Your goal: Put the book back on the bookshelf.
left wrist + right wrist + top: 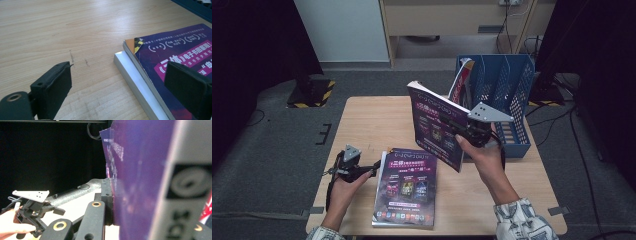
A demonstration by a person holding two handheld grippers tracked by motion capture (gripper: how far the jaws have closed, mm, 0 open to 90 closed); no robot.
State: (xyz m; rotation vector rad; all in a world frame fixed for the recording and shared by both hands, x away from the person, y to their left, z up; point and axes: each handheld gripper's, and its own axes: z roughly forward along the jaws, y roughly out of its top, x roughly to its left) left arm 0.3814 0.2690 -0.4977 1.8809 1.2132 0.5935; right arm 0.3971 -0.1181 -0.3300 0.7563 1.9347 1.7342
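The right gripper was clamped on a purple magazine, jaws pressed tight on its lower edge. The magazine was up off the wooden table, cover tilted toward the person, just in front of the blue file rack at the table's far right corner. In the right gripper view the purple cover stood right against the black jaw pad, with the white spine edge close to the lens.

The blue file rack already had 1 magazine leaning in its leftmost slot, red and white cover showing just behind the lifted one.

Over on the near side of the rack, toward the person, a stack of magazines lay flat on the table, the top 1 purple like the held one. The left gripper sat low at the stack's left edge, on the side away from the rack, jaws spread wide and gripping nothing. In the left gripper view 1 pad hung over the top cover near its corner, the other pad over bare table wood. The stack's corner lay between the 2 pads, untouched as far as could be told. An orange cover edge peeked out under the top magazine, and a white one lay beneath.
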